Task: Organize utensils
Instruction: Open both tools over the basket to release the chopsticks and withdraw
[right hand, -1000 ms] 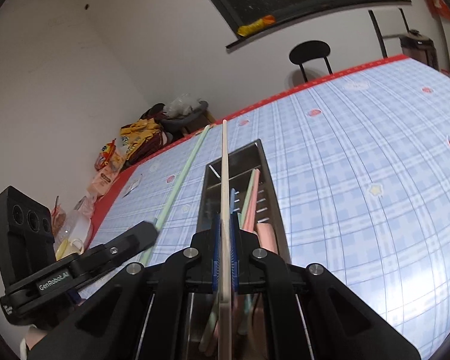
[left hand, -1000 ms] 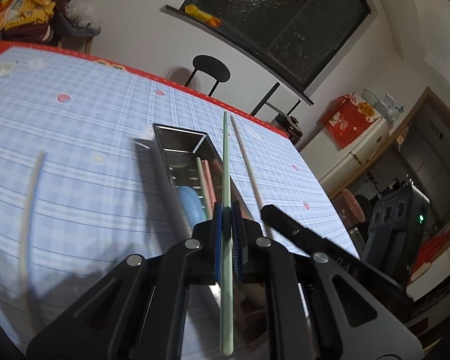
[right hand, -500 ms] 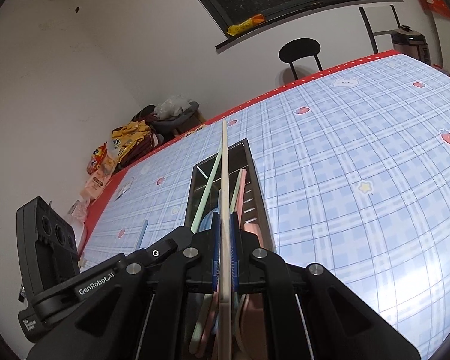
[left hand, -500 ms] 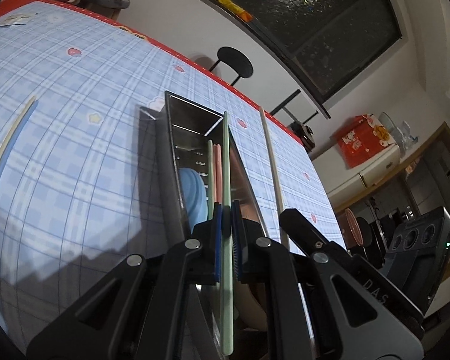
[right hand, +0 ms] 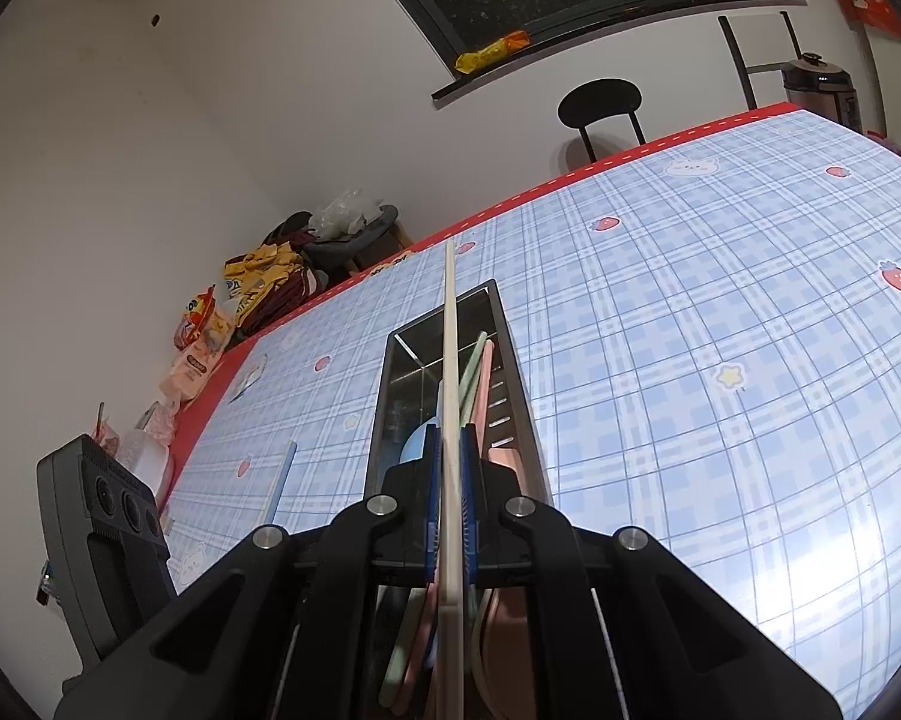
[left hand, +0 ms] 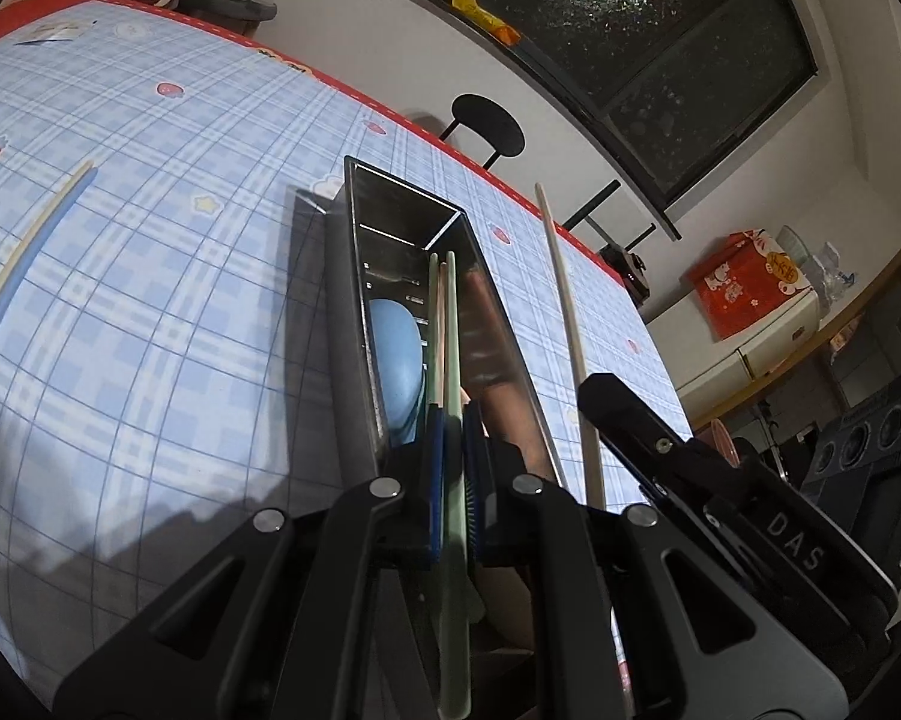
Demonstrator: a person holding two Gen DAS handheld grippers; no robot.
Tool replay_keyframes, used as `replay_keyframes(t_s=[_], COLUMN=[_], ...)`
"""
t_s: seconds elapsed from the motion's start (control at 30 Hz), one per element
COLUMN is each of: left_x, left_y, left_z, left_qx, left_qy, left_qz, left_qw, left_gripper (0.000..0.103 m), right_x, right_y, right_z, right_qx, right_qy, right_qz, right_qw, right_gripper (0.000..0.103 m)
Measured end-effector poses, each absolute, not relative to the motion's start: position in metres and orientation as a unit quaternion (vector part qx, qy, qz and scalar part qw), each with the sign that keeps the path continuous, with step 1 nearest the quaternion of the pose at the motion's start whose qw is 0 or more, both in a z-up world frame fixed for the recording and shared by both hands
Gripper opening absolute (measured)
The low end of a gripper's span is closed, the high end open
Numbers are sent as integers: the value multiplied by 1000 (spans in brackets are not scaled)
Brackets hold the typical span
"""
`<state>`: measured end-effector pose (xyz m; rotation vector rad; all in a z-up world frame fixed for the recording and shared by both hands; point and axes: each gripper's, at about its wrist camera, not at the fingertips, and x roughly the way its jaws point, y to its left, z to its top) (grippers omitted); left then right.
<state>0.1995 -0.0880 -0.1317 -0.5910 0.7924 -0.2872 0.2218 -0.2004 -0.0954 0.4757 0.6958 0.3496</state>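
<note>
Your left gripper [left hand: 452, 450] is clamped on a green chopstick [left hand: 450, 324], its tip reaching toward twelve o'clock down inside the steel utensil tray [left hand: 513, 360]. Your right gripper [right hand: 450, 480] is pinched shut on a cream chopstick [right hand: 449, 348], which rides above the tray and juts past its far wall toward twelve o'clock.

The tray on the counter [left hand: 150, 330] already holds a blue spoon [left hand: 393, 354], a pink utensil [right hand: 483, 384] and other sticks, so the trough looks crowded.

What could trip you up, as I judge it:

- If you let the green chopstick go while its rear end hangs out behind the gripper, it could tip over the near wall rather than settle. Seat it fully first.
- The cream chopstick's tip overhangs the far wall. Lowered as it points, it could land on the rim, bridge it and roll onto the counter. Draw it back toward six o'clock before you lower it.
- Your two grippers sit very close, the right one at about three o'clock of the left. Moving both at once risks a knock that twists a stick in its pads.
- Pushing down on the piled utensils could shove the light tray.
- A blue-and-cream stick [left hand: 24, 258] lies loose at nine o'clock, well apart from the tray; don't forget it.
</note>
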Motion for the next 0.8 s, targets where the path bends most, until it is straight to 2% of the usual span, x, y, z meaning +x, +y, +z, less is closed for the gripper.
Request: replay_keyframes(t_s=[0.27, 0.33, 0.4, 0.53, 0.63, 0.67, 0.7, 0.73, 0.8], left_x=[196, 194, 193, 190, 188, 186, 184, 181, 178], left_y=[-90, -86, -81, -65, -52, -45, -40, -32, -23], left_z=[-130, -123, -116, -103, -97, -95, -95, -92, -86], left_qx=[-282, -278, -270, -251, -239, -236, -234, -228, -218], left_qy=[376, 366, 356, 336, 326, 321, 318, 312, 302], left_qz=[-141, -136, -131, -112, -94, -88, -83, -73, -60], left_qw=[871, 878, 885, 901, 910, 913, 915, 920, 926], left_gripper=[8, 10, 20, 32, 46, 51, 57, 60, 77], right_x=[222, 222, 223, 225, 223, 223, 222, 221, 220], right_y=[-200, -200, -198, -194, -193, -192, -192, -192, -191], right_z=[-96, -96, -98, -101, -101, -100, -100, -99, -95], right_qx=[231, 229, 227, 224, 221, 220, 219, 218, 214], right_qy=[336, 338, 341, 350, 350, 349, 348, 346, 339], right_qz=[168, 168, 170, 170, 171, 172, 172, 171, 166], right_qw=[898, 897, 896, 894, 894, 894, 895, 897, 901], right_gripper=[7, 7, 7, 8, 9, 11, 19, 31, 49])
